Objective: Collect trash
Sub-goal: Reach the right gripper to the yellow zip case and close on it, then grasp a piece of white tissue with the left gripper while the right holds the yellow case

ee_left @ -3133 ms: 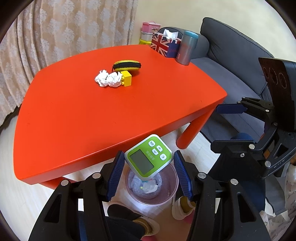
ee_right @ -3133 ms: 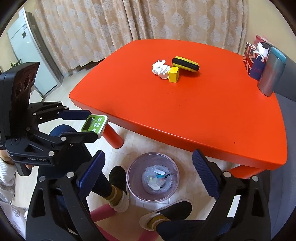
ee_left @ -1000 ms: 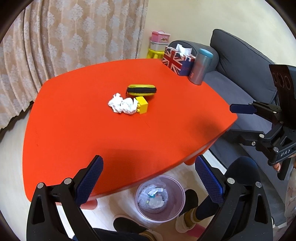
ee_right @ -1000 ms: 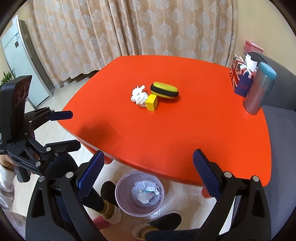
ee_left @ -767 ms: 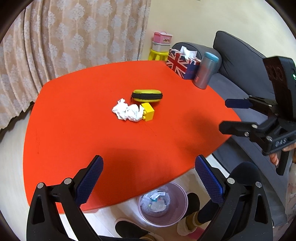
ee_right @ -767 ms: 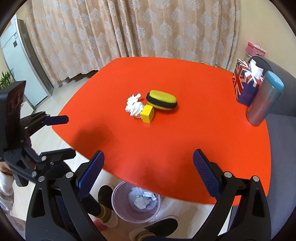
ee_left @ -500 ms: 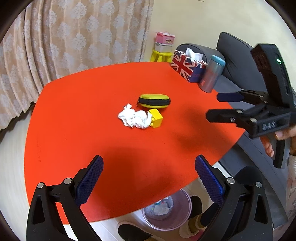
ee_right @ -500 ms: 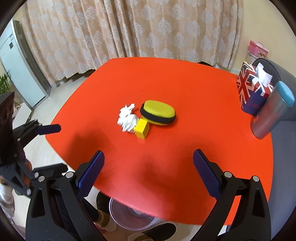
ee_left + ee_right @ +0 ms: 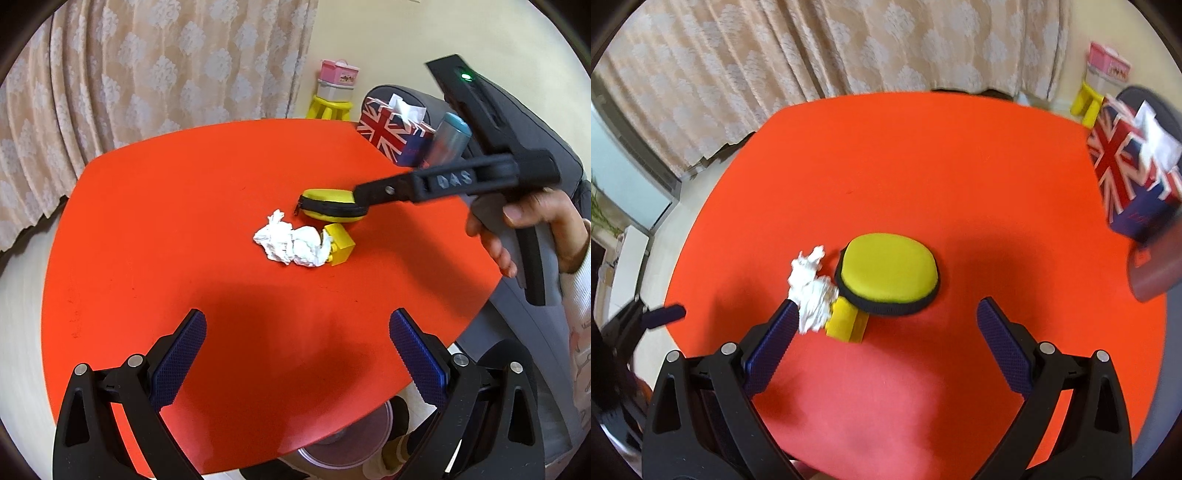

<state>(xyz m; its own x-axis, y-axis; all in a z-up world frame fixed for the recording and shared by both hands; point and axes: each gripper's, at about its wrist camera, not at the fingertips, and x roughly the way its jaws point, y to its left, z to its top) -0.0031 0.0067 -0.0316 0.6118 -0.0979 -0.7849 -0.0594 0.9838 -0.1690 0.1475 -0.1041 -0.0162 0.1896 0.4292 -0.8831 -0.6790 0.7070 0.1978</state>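
A: Paper, crumpled and white: from the left wrist view the tissue wad [image 9: 291, 248] lies on the red table [image 9: 155, 221] well ahead of the left gripper [image 9: 297, 354], whose 2 fingers are spread wide with nothing between them.

B: And the other gripper there?

A: The right gripper [image 9: 364, 194] reaches in from the right, held by a hand [image 9: 535, 229] on its grip, its tip over the yellow case [image 9: 330, 206]. I cannot tell its state from this side.

B: From the right wrist view?

A: The right gripper [image 9: 886, 321] is spread wide and tilted down over the table. The wad [image 9: 812, 291] sits just at its left fingertip [image 9: 775, 332], touching a yellow block [image 9: 846, 321], with the case [image 9: 888, 278] ahead between the fingers.

B: How should it handle?

A: Light and soft, I judge (it should squash, not slip). Pinch across its bulk, clear of the block.
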